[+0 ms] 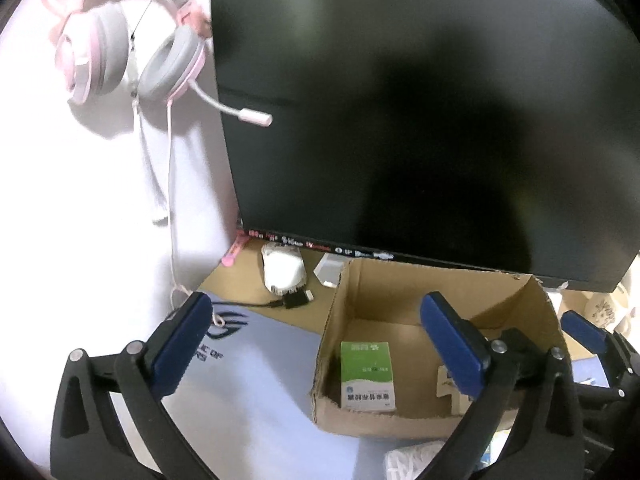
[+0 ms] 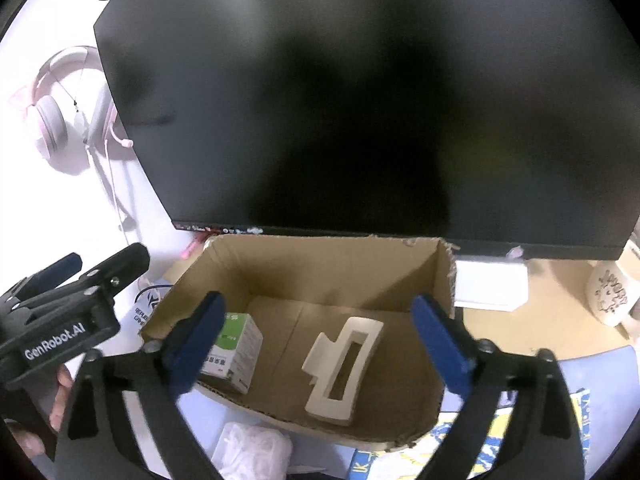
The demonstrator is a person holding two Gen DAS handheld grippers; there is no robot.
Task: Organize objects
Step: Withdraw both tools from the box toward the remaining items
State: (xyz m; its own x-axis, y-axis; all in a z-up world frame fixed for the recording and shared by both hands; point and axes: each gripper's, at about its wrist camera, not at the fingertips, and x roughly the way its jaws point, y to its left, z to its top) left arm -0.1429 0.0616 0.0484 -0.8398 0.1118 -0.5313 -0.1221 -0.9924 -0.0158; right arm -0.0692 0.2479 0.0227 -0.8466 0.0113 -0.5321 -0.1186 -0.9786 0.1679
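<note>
With the green medicine box [image 2: 234, 350] and cream hair claw clip [image 2: 340, 368] lying inside the cardboard box [image 2: 320, 276], both the left gripper [image 1: 320, 344] and right gripper [image 2: 320, 344] hang spread and empty above it, so the next move seems to be fetching another loose item, perhaps the white plastic packet [image 2: 256, 454] beside the carton.

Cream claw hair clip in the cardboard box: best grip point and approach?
Judging by its pose, take the cream plastic claw hair clip across its long slotted body, from above. It lies flat on the brown cardboard box floor, clear of the walls and the green-and-white carton.
</note>
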